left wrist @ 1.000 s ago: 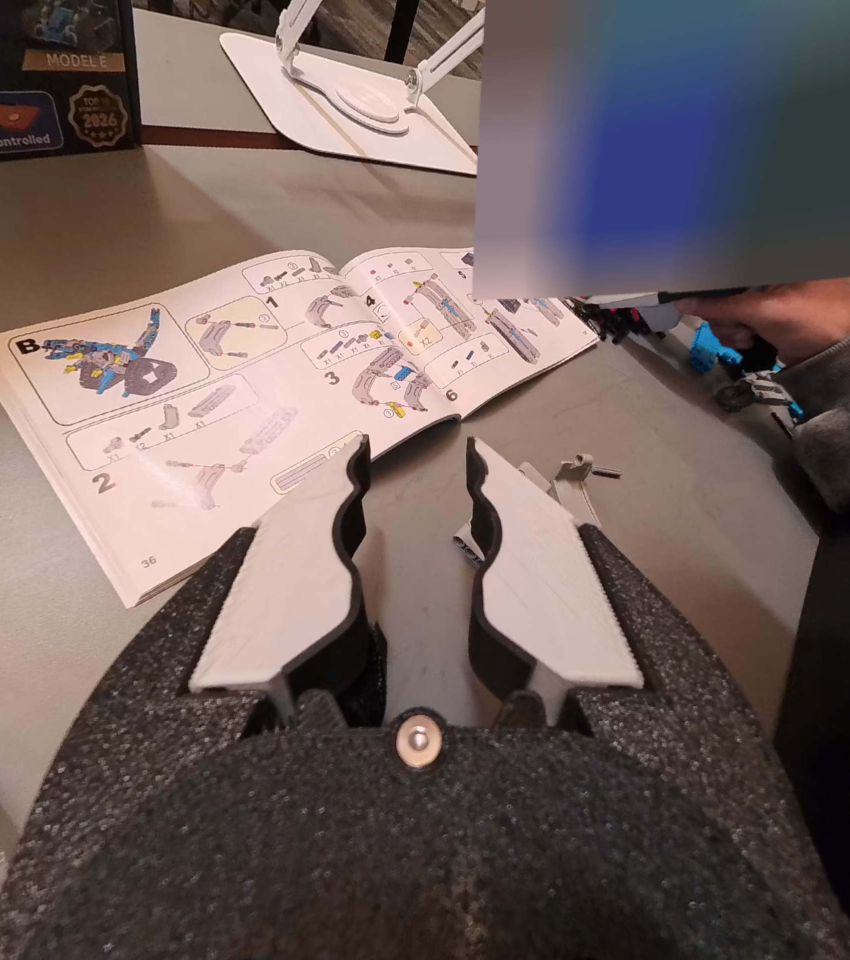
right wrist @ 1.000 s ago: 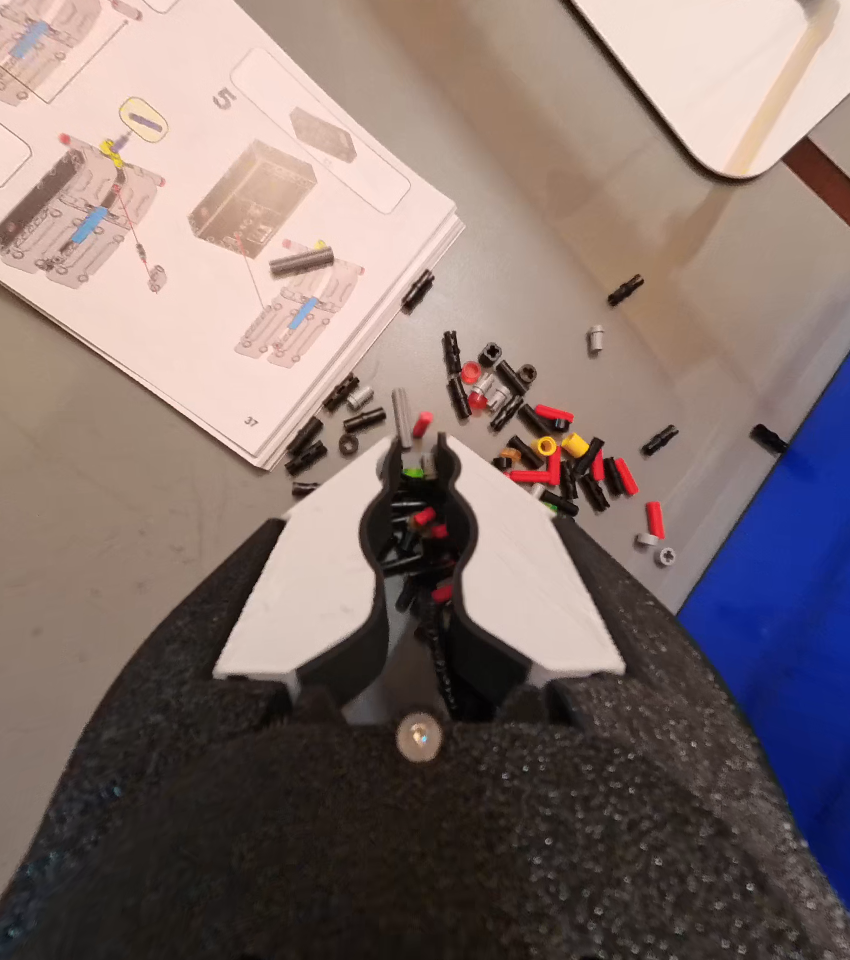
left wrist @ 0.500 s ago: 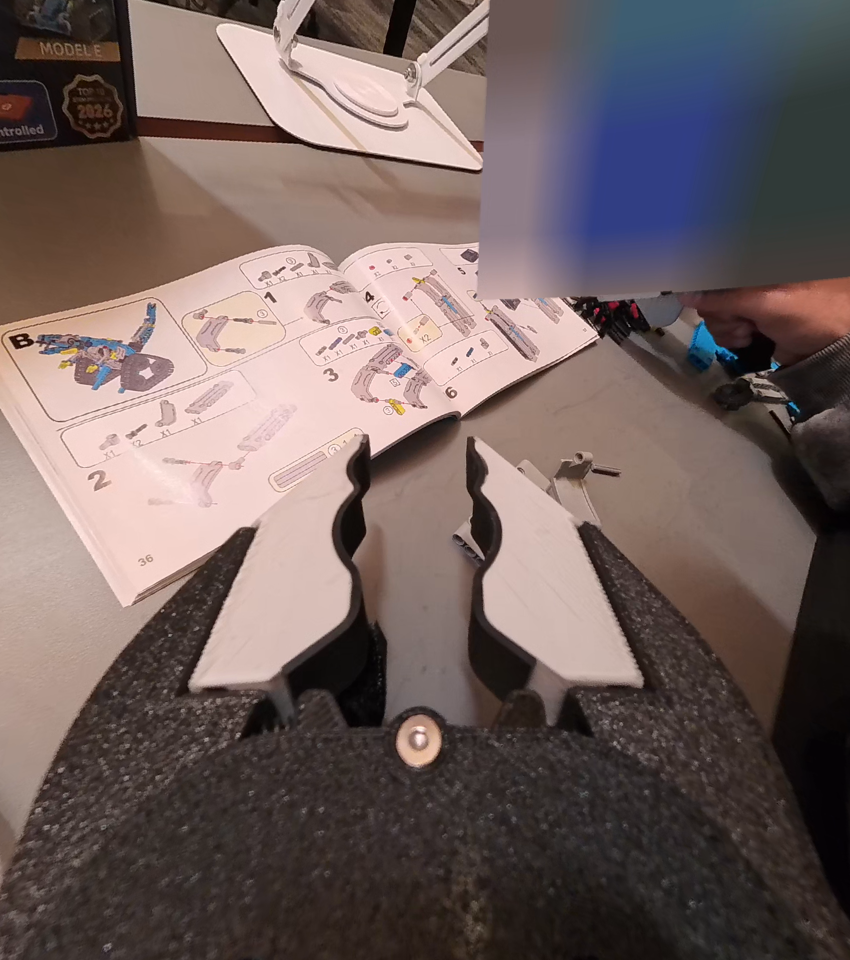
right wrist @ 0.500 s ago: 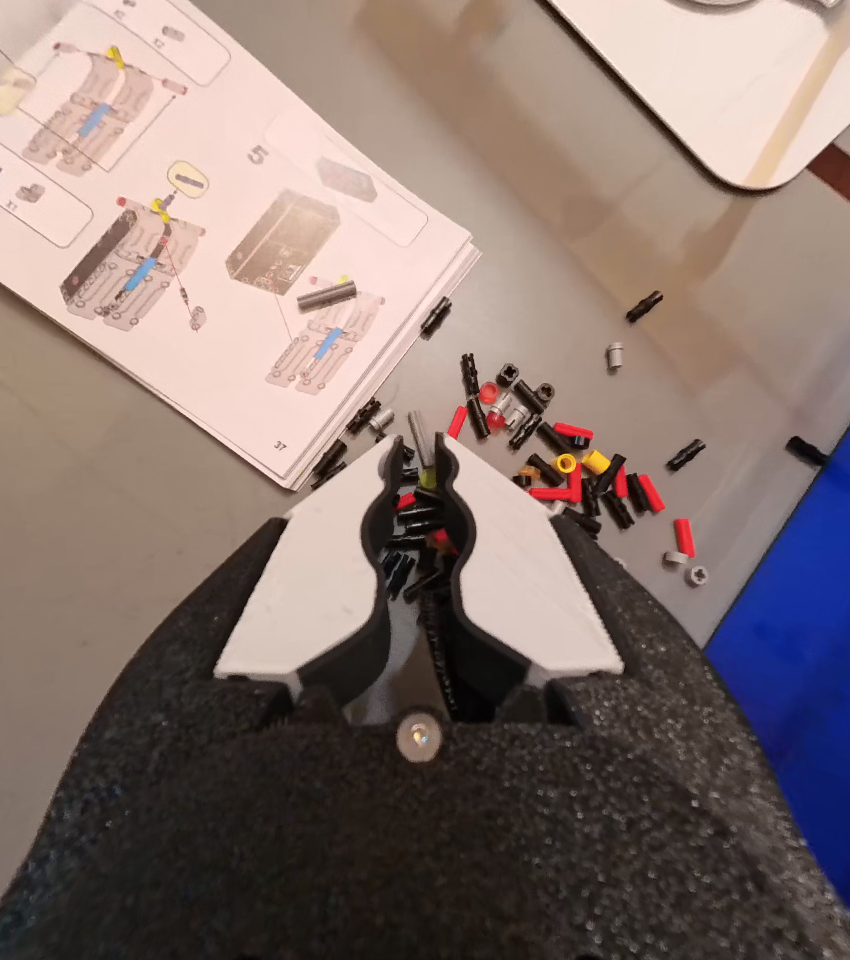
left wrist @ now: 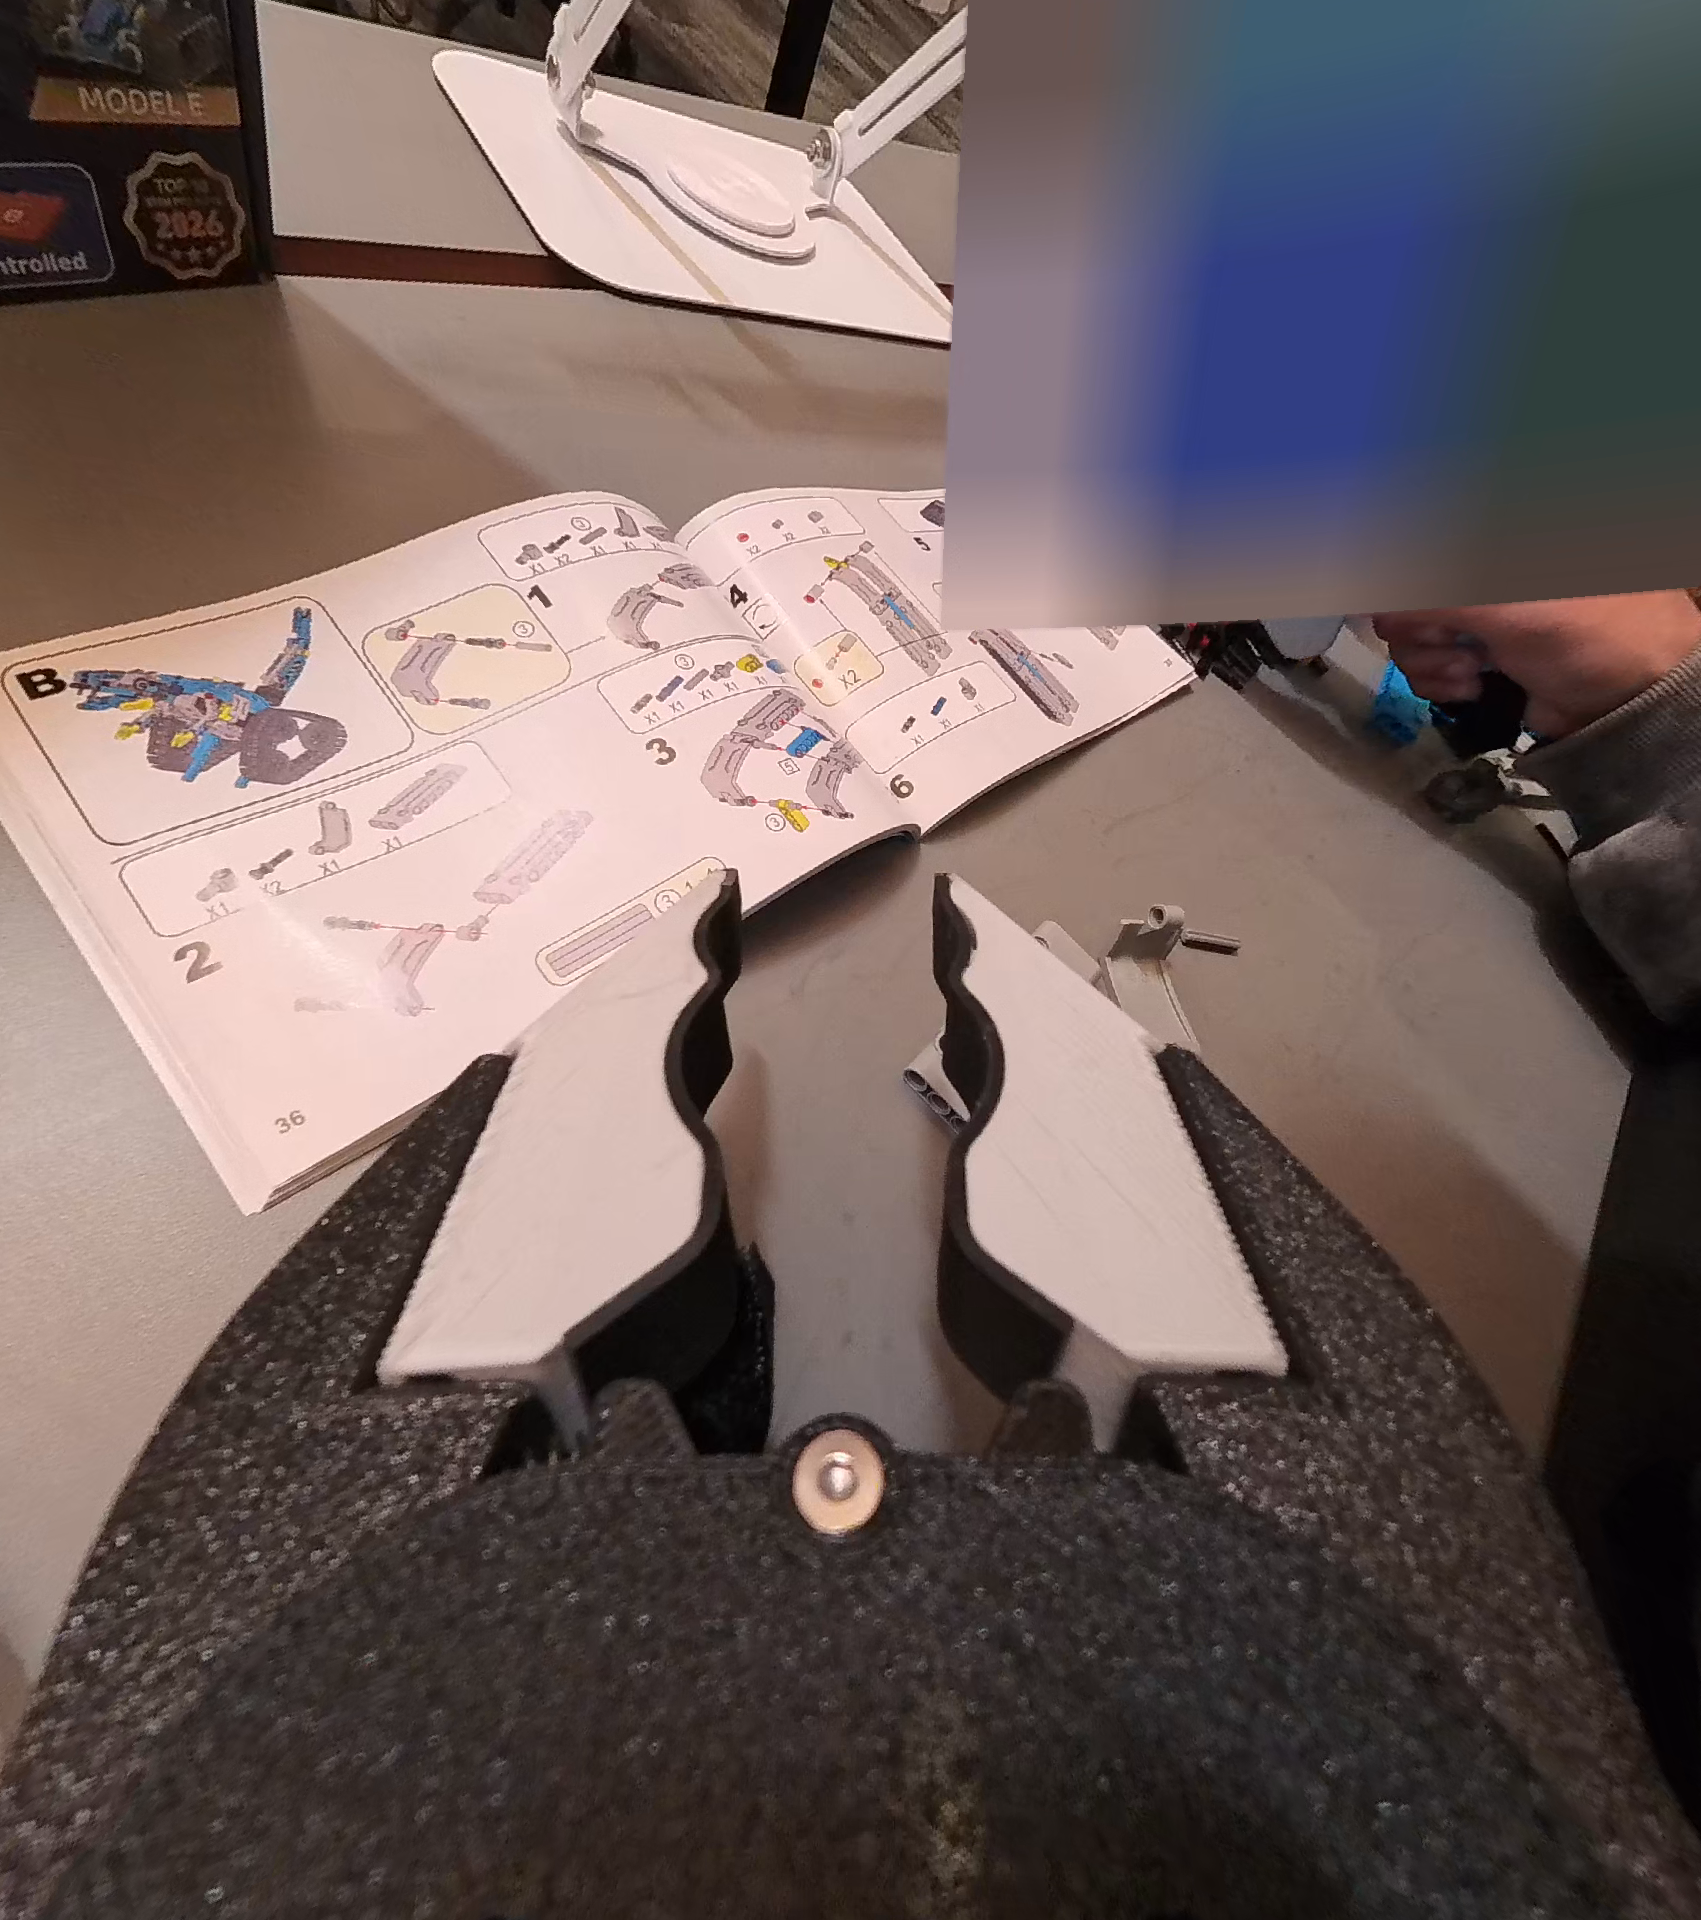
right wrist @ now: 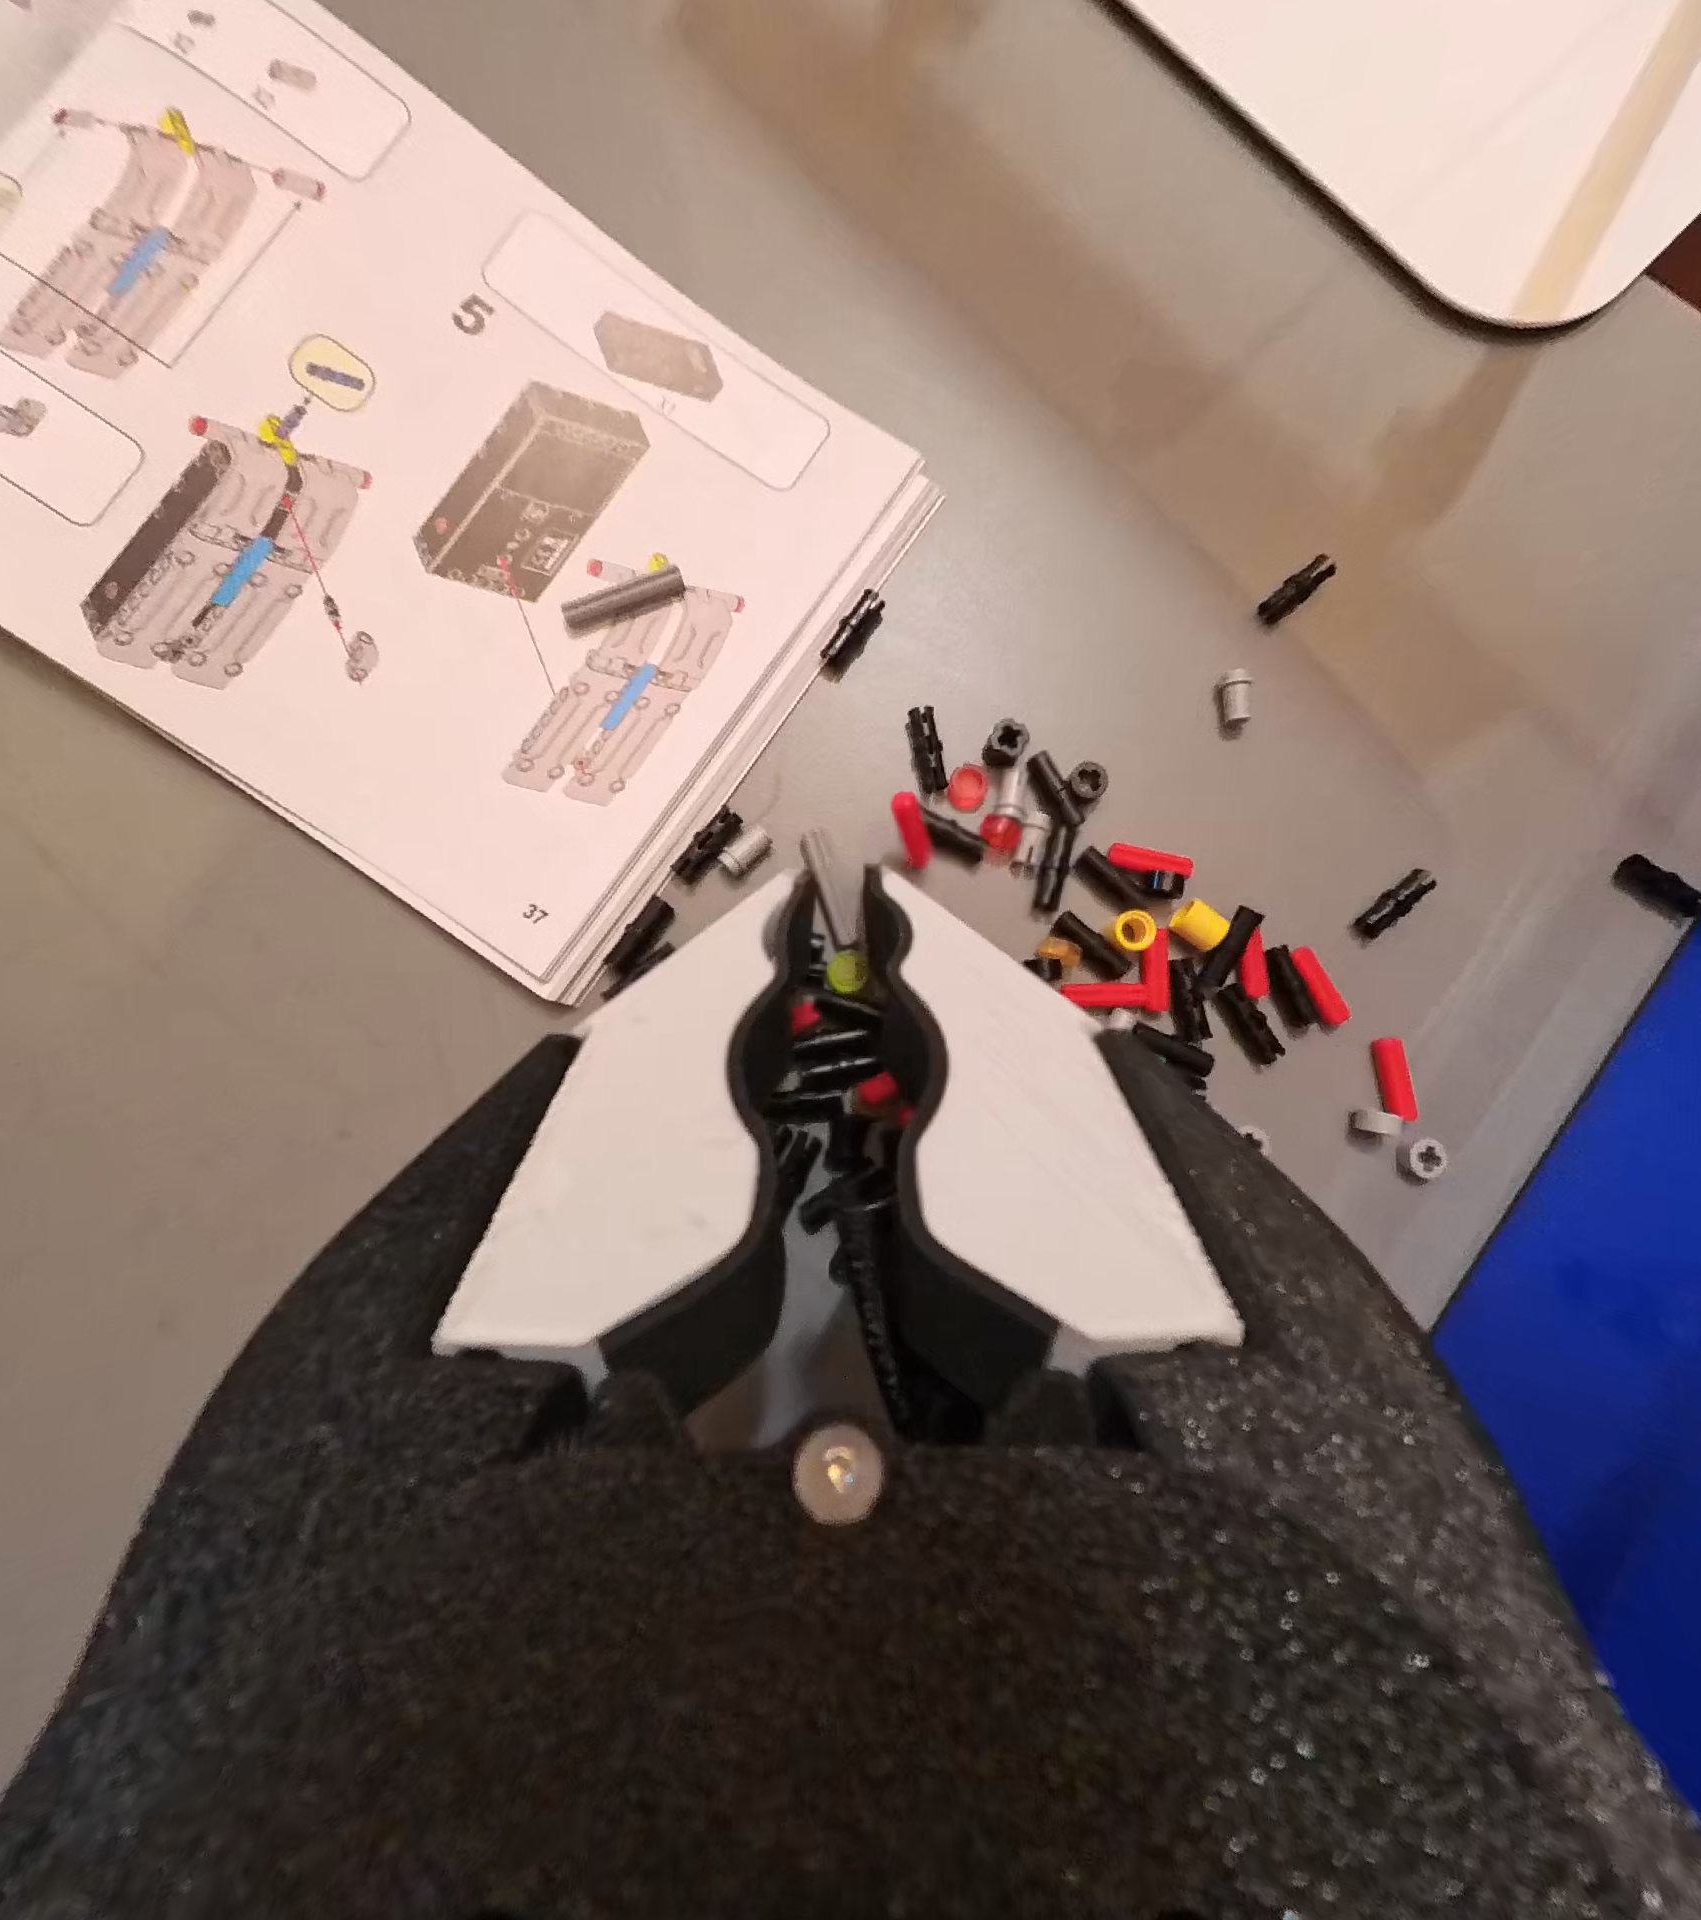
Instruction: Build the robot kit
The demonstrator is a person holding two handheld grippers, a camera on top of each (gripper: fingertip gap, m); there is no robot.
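left wrist view: the left tongs (left wrist: 835, 904) hang low over the grey counter (left wrist: 202, 436), fingers spread well apart and holding nothing; bare counter shows in the gap. an open instruction booklet (left wrist: 430, 790) lies just ahead, its near edge beside the left fingertip. a pale grey building piece (left wrist: 1147, 956) lies on the counter just beside the right finger, partly hidden by it. farther back stand a dark printed box (left wrist: 67, 156) and a white stand base (left wrist: 721, 218). at the right edge a person's hand (left wrist: 1552, 665) in a grey sleeve is among small blue and black parts.

right wrist view: the right tongs (right wrist: 835, 883) point down at a scatter of small black, red and yellow pins (right wrist: 1168, 935) lying on the counter beside the booklet's corner (right wrist: 617, 852). the fingers are nearly together, a narrow gap left at the tips. a grey axle (right wrist: 825, 883) shows in that gap; whether it is pinched or lies beneath, i cannot tell. a blue surface (right wrist: 1677, 1247) fills the right edge.
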